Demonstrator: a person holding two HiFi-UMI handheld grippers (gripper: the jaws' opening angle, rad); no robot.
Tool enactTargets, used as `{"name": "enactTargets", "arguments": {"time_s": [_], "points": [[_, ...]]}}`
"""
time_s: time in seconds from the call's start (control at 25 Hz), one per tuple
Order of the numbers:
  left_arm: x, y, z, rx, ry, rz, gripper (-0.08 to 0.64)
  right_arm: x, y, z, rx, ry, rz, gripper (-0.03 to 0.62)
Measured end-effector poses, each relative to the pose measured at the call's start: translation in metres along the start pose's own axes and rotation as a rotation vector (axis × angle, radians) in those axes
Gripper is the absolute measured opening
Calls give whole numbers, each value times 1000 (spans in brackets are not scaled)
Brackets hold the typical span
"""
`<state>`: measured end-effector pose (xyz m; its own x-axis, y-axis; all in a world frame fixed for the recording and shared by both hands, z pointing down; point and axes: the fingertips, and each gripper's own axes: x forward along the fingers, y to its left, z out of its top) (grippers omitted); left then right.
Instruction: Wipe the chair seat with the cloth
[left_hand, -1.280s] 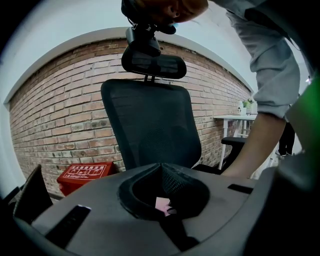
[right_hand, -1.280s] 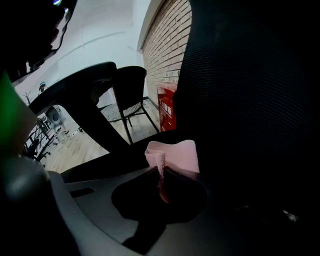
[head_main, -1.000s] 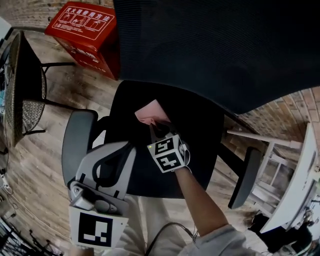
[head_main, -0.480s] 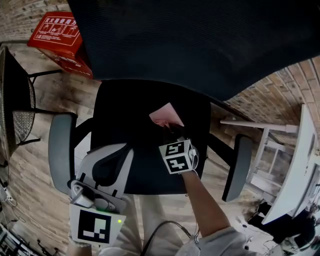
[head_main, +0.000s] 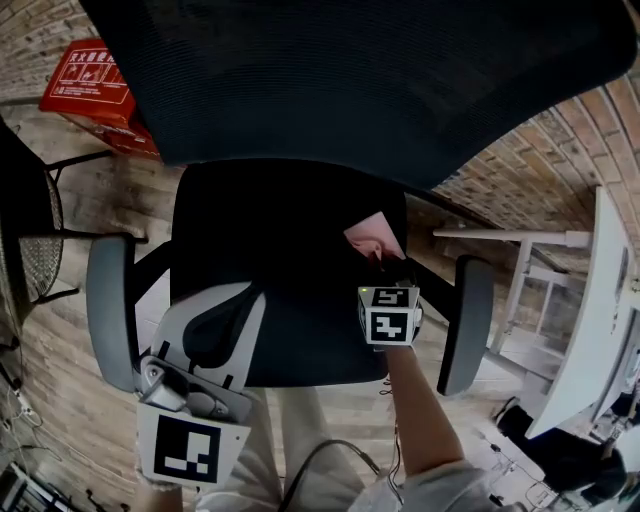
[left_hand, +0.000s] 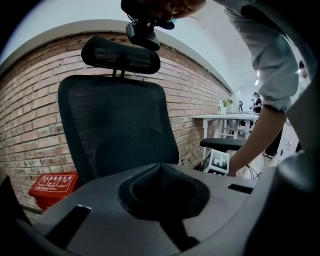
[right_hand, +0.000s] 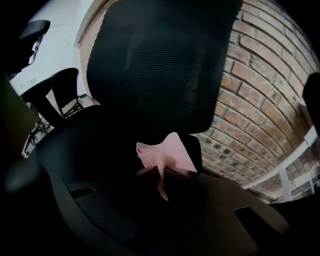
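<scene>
The black chair seat (head_main: 270, 250) fills the middle of the head view, under the mesh backrest (head_main: 350, 80). A pink cloth (head_main: 372, 236) lies on the seat near its right edge, and my right gripper (head_main: 384, 266) is shut on its near end. In the right gripper view the cloth (right_hand: 172, 152) fans out from the closed right gripper (right_hand: 161, 174) onto the seat (right_hand: 95, 145). My left gripper (head_main: 250, 293) hovers over the seat's front left, shut and holding nothing. Its closed tips (left_hand: 161, 167) point at the backrest (left_hand: 120, 125).
Grey armrests (head_main: 108, 310) (head_main: 462, 320) flank the seat. A red box (head_main: 85, 85) sits on the wooden floor at the back left, with a black wire chair (head_main: 30, 230) beside it. A white table (head_main: 590, 330) stands at the right by the brick wall (head_main: 540, 170).
My right gripper has dragged the pink cloth rightward across the seat, from about the middle to near the right edge. The left gripper has stayed put.
</scene>
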<state>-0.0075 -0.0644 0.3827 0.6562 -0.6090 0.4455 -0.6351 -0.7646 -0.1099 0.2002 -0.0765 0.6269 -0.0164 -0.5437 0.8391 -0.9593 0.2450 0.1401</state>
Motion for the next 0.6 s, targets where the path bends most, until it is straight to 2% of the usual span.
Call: {"name": "enactTargets", "arguments": {"time_s": [0.2,0.6], "points": [[2,-1,3,8,-5,-6,18,-4,-17,-7,14,10,-32,55],[-8,7,-7,5,9,25,18,1,17,-10,-24,22,70,55]]}}
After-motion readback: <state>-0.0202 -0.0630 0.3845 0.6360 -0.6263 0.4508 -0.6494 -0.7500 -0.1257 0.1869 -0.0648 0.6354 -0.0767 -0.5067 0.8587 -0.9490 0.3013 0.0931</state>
